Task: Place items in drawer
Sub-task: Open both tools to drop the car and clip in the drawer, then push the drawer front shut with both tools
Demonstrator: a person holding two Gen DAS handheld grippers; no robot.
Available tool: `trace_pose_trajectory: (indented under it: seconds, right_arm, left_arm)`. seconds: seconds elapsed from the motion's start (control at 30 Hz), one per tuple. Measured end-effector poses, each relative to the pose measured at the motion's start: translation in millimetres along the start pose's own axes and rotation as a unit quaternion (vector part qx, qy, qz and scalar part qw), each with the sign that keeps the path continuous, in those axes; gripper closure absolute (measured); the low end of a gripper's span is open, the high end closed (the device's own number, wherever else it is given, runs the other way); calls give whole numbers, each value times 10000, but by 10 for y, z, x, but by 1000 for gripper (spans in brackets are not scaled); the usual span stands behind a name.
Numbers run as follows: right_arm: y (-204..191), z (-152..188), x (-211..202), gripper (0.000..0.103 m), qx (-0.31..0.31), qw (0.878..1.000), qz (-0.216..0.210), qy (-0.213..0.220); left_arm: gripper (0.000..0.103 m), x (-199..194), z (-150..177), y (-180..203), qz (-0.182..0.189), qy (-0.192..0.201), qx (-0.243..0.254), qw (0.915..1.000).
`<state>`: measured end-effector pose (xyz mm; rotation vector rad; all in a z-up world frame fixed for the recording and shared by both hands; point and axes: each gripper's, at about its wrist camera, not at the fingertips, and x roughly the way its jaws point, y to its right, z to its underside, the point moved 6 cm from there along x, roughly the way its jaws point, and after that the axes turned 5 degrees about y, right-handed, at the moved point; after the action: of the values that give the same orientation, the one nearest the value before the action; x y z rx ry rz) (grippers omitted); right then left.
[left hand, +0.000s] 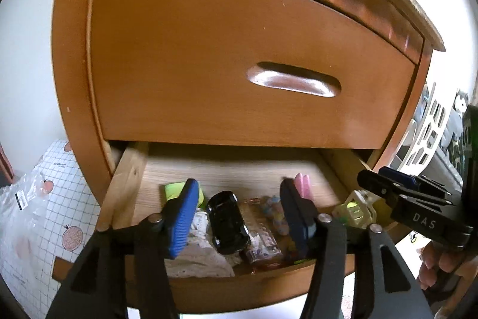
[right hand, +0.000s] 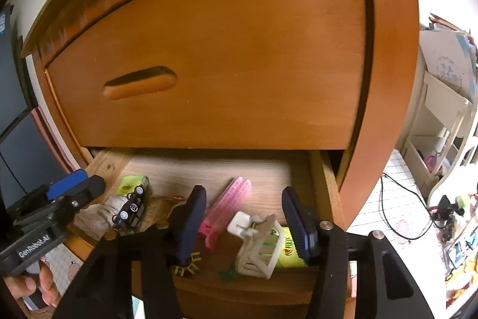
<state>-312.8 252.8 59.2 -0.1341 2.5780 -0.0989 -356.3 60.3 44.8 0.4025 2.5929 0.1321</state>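
Looking along the left tongs (left hand: 240,214), the left wrist view shows both fingers spread with nothing between them, poised over the open lower drawer (left hand: 125,169) of a wooden cabinet (left hand: 74,50). Inside the drawer lie a black toy car (left hand: 227,221), a white cloth (left hand: 200,256), a clear wrapped packet (left hand: 263,241), a green item (left hand: 174,189) at the back left and a pink comb (left hand: 303,184) behind the right finger. The upper drawer (left hand: 209,65) is closed. The right tongs (left hand: 397,187) enter at the right edge, held by a hand (left hand: 439,262).

The right wrist view shows the right tongs (right hand: 245,221) likewise spread and empty above the same drawer (right hand: 321,169). Between and just below the fingers sit the pink comb (right hand: 230,202), a white plug (right hand: 239,224), a pale plastic frame (right hand: 263,250) and a green packet (right hand: 288,250). The toy car (right hand: 131,210) rests to the left, near the left tongs (right hand: 71,187).

Judged from this layout, several items are already placed and neither tool carries anything. Closing the drawer appears to be the remaining step, unless further items lie outside the views.
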Motion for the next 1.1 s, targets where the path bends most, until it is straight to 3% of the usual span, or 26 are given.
trace_pose_trajectory:
  seconds: [0.2,0.5,0.67,0.87,1.1]
  right_arm:
    - [-16,11,-102,29,-110,9999,8,91]
    - [-41,123,-385,1,-120,9996,-106,233]
    - [-97,267,-494,0,-240,9994,-57,234]
    - [-164,418,-690,0,-522,9983,49,254]
    - [-163,569,-669,0,-352,9993,2,93]
  left_arm:
    - [23,-182,-13,-18,-117,143,-52,9998]
    - [14,-517,67,-23,-315,330,-12,9990]
    - [0,-671,193,-24,-487,447,69,9978]
    - [0,-736,394,-68,-655,392,56,9971]
    - [0,-684,568,-97,-659,191,7,9976]
